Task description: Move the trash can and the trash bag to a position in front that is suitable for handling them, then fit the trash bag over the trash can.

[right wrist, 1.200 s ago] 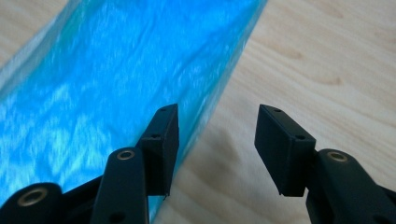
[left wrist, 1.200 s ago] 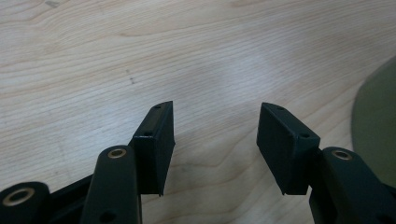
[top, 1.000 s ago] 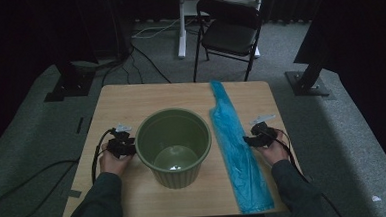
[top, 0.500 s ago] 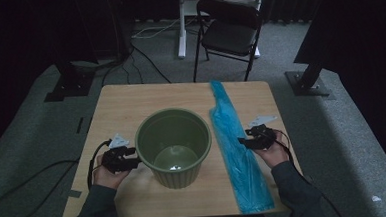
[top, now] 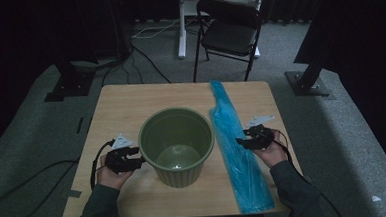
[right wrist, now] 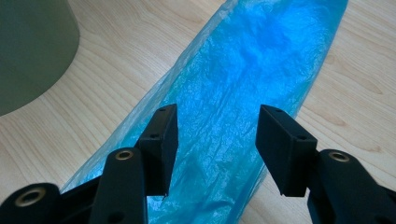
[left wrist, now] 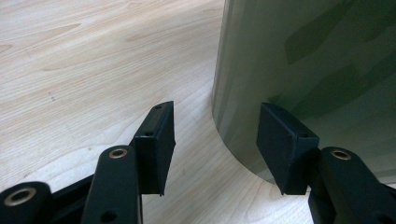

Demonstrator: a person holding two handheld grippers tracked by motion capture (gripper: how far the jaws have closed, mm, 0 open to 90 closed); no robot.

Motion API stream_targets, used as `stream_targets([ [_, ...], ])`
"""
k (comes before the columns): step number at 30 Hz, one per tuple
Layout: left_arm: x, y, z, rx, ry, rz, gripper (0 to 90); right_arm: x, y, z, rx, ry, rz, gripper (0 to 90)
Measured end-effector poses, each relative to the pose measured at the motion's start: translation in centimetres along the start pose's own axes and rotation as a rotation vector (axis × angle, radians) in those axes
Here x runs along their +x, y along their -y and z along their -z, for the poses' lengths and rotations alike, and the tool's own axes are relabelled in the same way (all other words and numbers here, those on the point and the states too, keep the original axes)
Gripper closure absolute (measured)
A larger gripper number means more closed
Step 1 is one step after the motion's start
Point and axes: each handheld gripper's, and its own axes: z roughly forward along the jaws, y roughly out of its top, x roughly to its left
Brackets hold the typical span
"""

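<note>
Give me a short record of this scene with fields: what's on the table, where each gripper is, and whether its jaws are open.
Surface: wooden table
Centre item: green bin, upright, empty inside
Right-side item: blue plastic bag, lying flat and lengthwise beside the bin
Left gripper: at the bin's left side, jaws open, nothing between them; in the left gripper view the bin's wall is close ahead
Right gripper: over the bag, jaws open, not closed on it
Background: black folding chair beyond the table

Green bin (left wrist: 317, 70) top cut off; blue bag (right wrist: 243, 107) ends cropped.
</note>
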Motion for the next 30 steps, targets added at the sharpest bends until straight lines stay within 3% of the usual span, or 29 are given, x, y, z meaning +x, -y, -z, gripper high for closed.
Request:
stream_targets([
  [17, -0.1, -1.2, -1.3, 0.0, -0.012, -0.023, 45.6, 0.1, 0.1, -0.5, 0.02, -0.006, 0.006, 47.3],
  [30, 0.6, -1.3, -1.5, -0.018, -0.04, -0.016, 44.4, 0.7, -0.8, -2.2, 0.036, 0.024, -0.006, 32.7],
])
